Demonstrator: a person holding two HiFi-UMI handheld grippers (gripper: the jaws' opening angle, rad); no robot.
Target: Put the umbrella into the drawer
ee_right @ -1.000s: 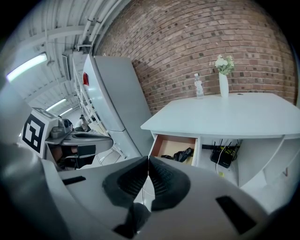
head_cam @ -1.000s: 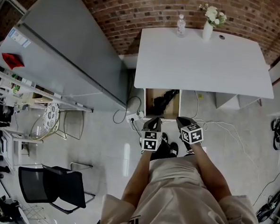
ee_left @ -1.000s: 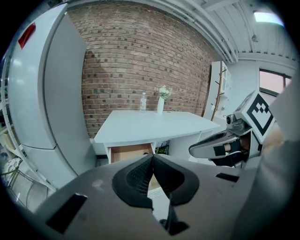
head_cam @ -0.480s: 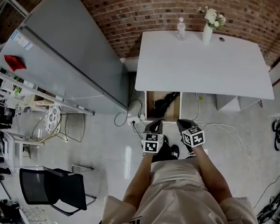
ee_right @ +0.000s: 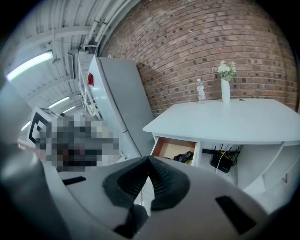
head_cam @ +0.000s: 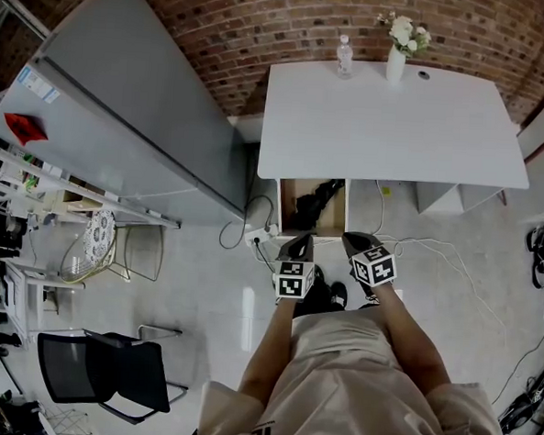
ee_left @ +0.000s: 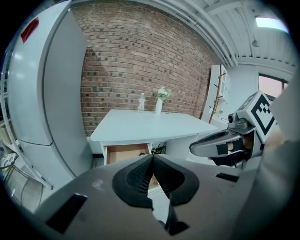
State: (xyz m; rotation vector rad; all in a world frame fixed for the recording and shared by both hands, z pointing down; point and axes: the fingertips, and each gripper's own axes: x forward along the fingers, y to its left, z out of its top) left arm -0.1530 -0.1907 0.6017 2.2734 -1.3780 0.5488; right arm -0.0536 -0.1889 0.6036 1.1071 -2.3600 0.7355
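Note:
The wooden drawer [head_cam: 291, 204] under the white desk [head_cam: 388, 127] stands pulled out, and a black folded umbrella [head_cam: 319, 196] lies inside it. Both grippers hover side by side in front of the drawer, above the floor. My left gripper [head_cam: 300, 245] is shut and holds nothing; my right gripper [head_cam: 352, 238] is also shut and empty. In the left gripper view the jaws [ee_left: 152, 157] meet in front of the drawer [ee_left: 125, 152], with the right gripper [ee_left: 219, 143] to the side. The right gripper view shows its jaws [ee_right: 148, 159] closed, and beyond them the drawer [ee_right: 169, 146] with the umbrella [ee_right: 182, 156].
A grey fridge [head_cam: 142, 94] stands left of the desk. A bottle [head_cam: 343, 54] and a vase of flowers [head_cam: 397, 52] sit at the desk's far edge. Cables [head_cam: 435, 251] and a power strip [head_cam: 258, 231] lie on the floor; a black chair [head_cam: 106, 372] is at lower left.

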